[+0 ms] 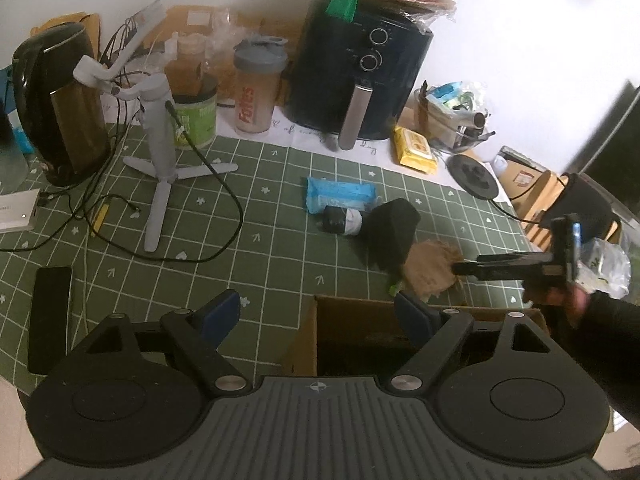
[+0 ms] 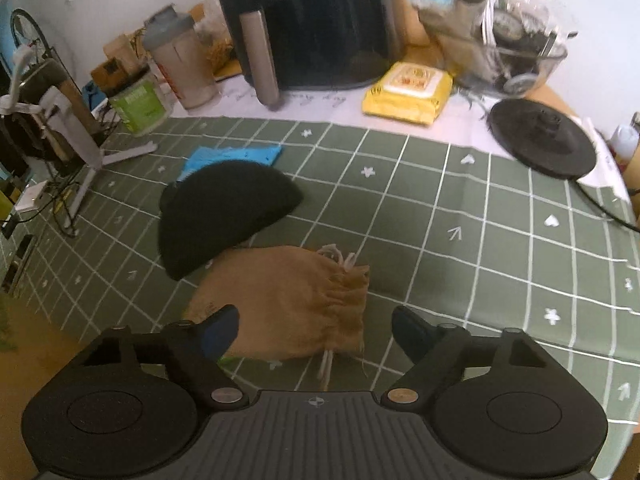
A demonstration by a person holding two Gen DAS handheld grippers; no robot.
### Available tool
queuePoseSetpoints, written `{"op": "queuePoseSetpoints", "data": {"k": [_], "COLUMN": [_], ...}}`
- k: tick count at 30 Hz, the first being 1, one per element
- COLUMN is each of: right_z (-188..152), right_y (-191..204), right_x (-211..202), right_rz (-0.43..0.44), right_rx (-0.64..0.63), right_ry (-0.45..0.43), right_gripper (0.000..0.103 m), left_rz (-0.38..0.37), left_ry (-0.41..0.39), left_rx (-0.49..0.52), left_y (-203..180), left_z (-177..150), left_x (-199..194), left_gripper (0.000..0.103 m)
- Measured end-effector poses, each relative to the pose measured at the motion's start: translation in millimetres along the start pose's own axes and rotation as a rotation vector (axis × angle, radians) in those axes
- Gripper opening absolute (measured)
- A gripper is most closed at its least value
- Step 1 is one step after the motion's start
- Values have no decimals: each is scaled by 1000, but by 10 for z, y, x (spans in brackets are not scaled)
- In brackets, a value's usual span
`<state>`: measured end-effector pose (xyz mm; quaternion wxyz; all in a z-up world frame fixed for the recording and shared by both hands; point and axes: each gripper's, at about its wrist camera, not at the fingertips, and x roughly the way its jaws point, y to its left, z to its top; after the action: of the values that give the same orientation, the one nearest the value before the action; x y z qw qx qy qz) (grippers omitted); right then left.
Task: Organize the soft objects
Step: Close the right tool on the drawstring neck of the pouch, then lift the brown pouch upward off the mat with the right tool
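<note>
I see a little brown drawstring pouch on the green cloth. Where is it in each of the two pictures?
Left wrist view: the pouch lies right of centre, just beyond the cardboard box, with the right gripper at its edge.
Right wrist view: the pouch lies low in the centre, between the open fingers of the right gripper.
Shared landmark: the black hat, touching the pouch.

A: What soft things are out?

B: A tan drawstring pouch [image 2: 292,304] lies flat on the green checked cloth, its gathered neck and pale strings toward the right. A black beanie [image 2: 224,212], folded to a half-round, lies just behind it, its edge over the pouch's corner.

A: Anything else?

B: A blue wipes pack [image 1: 340,194] lies flat beyond the beanie, with a rolled black-and-white bundle [image 1: 342,220] beside it.
</note>
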<state>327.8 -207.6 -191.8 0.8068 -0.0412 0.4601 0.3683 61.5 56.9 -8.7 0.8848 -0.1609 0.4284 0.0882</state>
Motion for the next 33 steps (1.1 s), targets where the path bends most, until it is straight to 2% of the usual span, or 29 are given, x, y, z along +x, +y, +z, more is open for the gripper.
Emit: {"op": "queuePoseSetpoints", "data": {"k": [3, 8, 9, 10, 12, 13, 18, 26, 31, 33], "right_z": [2, -23, -26, -28, -30, -34, -60, -210, -368, -440], "right_y": [-28, 1, 14, 21, 21, 18, -76, -252, -360, -402], "right_x": [175, 304, 295, 285, 272, 259, 100, -180, -288, -303], "right_rz": [-7, -8, -4, 0, -10, -21, -33, -92, -155, -139], "right_rx": [27, 36, 31, 30, 32, 34, 97, 170, 256, 304], "right_ry": [26, 45, 45, 47, 51, 48, 16, 0, 48, 81], "right_gripper": [75, 56, 49, 37, 22, 18, 10, 9, 10, 16], "left_rz": [2, 4, 4, 1, -3, -5, -25, -42, -58, -64], "left_ry": [4, 28, 31, 34, 37, 40, 44, 50, 45, 45], "left_rx": [-11, -28, -29, -31, -30, -28, -7, 12, 29, 37], "left_y": [17, 46, 45, 46, 44, 39, -3, -21, -28, -33], "left_z": [-15, -24, -21, -20, -25, -22, 7, 44, 78, 91], "left_x": [-16, -8, -6, -2, 9, 18, 55, 108, 119, 130], "left_gripper": [85, 85, 85, 85, 85, 84, 84, 84, 85, 85]}}
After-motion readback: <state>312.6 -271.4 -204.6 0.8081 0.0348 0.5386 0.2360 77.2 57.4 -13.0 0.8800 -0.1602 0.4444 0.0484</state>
